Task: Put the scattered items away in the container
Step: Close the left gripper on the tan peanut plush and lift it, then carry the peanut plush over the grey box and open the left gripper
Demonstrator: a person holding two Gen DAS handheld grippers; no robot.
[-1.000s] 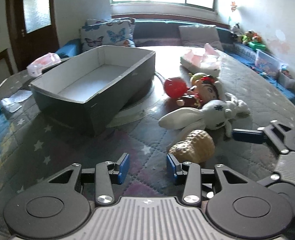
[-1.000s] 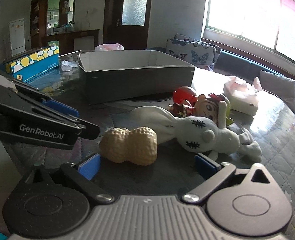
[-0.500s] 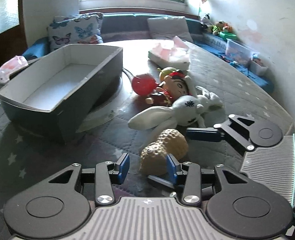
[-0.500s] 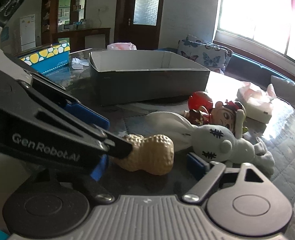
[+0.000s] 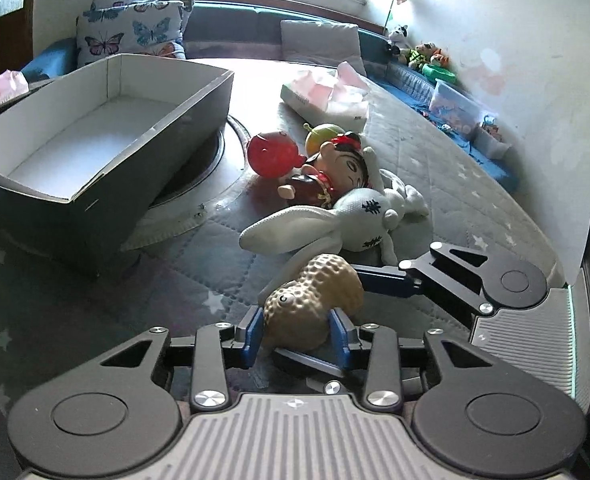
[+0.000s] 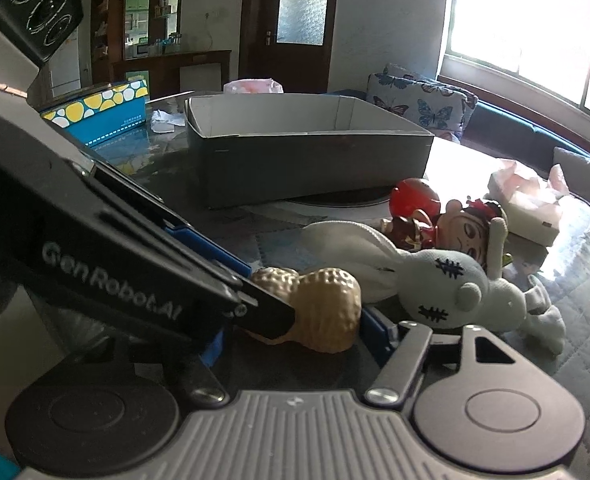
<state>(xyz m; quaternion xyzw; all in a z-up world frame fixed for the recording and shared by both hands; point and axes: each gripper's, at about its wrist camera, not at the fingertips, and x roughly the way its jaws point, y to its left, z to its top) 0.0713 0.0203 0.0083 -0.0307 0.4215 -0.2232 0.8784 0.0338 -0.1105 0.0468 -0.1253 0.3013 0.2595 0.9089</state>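
A tan peanut toy (image 5: 315, 296) lies on the quilted table, also in the right wrist view (image 6: 327, 304). My left gripper (image 5: 297, 334) has its blue pads on both sides of the peanut's near end, touching it. My right gripper (image 6: 295, 336) also straddles the peanut, its jaws wide; one right finger (image 5: 383, 280) reaches in from the right. A white rabbit plush (image 5: 347, 224), a doll (image 5: 335, 172) and a red ball (image 5: 271, 154) lie behind. The grey open box (image 5: 95, 128) stands empty at the left.
A pink tissue pack (image 5: 327, 94) lies at the back of the table. A blue spotted box (image 6: 99, 110) stands left of the grey box in the right wrist view. A sofa with butterfly cushions (image 5: 131, 34) runs behind.
My left gripper moved forward and right until the peanut sat between its pads, then narrowed onto it. My right gripper moved in around the peanut's other end.
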